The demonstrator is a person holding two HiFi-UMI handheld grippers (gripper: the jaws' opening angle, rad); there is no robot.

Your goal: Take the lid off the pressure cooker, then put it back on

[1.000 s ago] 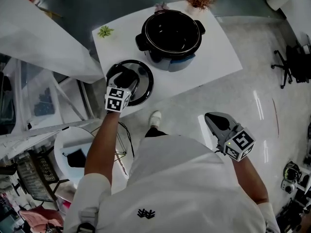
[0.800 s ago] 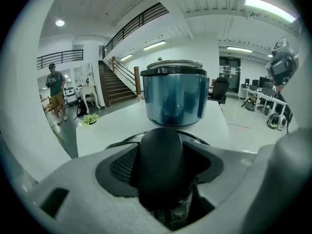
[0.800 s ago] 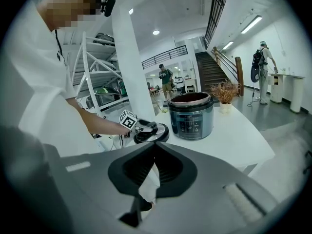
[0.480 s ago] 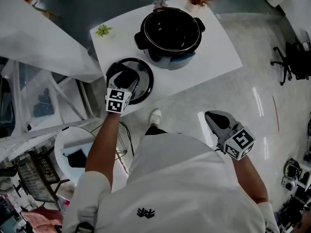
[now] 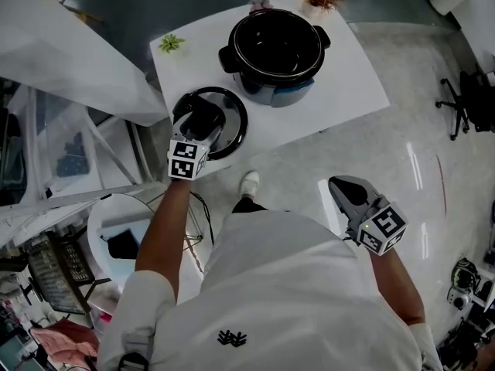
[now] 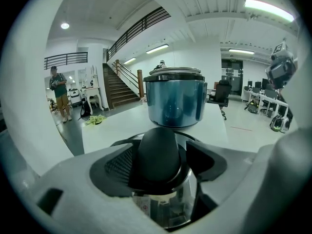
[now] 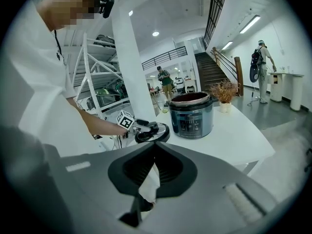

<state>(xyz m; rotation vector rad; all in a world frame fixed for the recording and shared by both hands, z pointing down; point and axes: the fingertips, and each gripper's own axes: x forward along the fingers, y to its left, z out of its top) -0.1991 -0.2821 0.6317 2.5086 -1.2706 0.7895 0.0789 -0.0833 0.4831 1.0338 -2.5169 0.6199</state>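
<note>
Lid (image 5: 234, 122): round, a polished metal dome with a black rim. It lay flat on the smooth white table (image 5: 348, 83), right under the left gripper (image 5: 203, 122).
Knob (image 6: 158, 155): smooth, rounded, matte black. It stood between that gripper's ribbed pads (image 6: 119, 165).
Left gripper: its jaws had just been opening and stood wide, with a gap beside the knob and no squeeze on it.
Cooker (image 5: 278, 49): a squat cylinder with a glossy blue-grey wall, black side handles and an open dark bowl. It stood straight ahead of the left gripper, just past the lid.
Right gripper (image 5: 343, 189): jaws tip to tip with nothing in them, held off the table, well apart from the lid.
</note>
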